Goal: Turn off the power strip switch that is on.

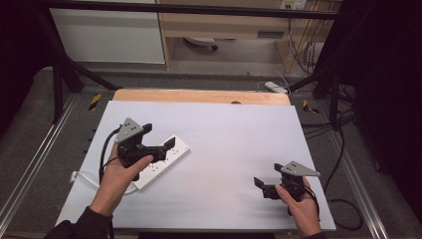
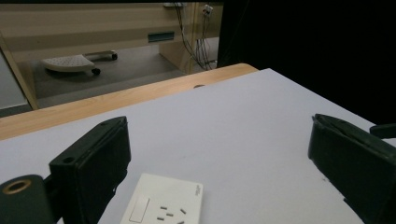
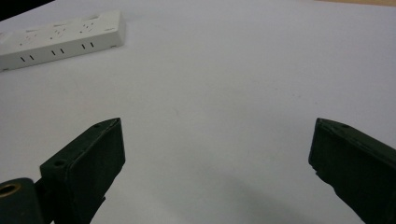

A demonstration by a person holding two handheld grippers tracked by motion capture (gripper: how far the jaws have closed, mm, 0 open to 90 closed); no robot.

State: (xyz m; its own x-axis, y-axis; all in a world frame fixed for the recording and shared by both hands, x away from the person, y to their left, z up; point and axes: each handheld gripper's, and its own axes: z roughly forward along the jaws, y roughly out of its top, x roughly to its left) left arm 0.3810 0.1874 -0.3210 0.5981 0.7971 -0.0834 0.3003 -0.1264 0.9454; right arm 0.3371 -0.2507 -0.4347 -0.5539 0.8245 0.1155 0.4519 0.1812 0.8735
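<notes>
1. Hovering over the white power strip (image 1: 161, 162), the left gripper (image 1: 158, 135) is sitting at the left-middle of the white table sheet (image 1: 229, 134), held by the person's left hand (image 1: 119, 174); jaws are standing wide apart, gripping nothing.
2. Lying flat and angled on the sheet, the power strip is running from near-left up toward far-right; its far end is poking out past the gripper in the high view, and its white cord (image 1: 82, 177) is trailing off the near-left end toward the sheet's left edge.
3. Showing in the left gripper view, the strip's end (image 2: 163, 203) is lying low between the two black jaws, closer to the left jaw; whether a jaw is touching it I cannot tell.
4. Resting at the near-right of the sheet, the right gripper (image 1: 268, 178) is being held by the right hand (image 1: 298, 199), pointing left toward the strip and well apart from it.
5. Looking along the right gripper view, its jaws are spread wide over bare sheet, holding nothing; the power strip (image 3: 60, 39) is lying far off at the top left.
6. Running along the far edge of the sheet, a wooden table edge (image 1: 199, 95) is showing beyond it.
</notes>
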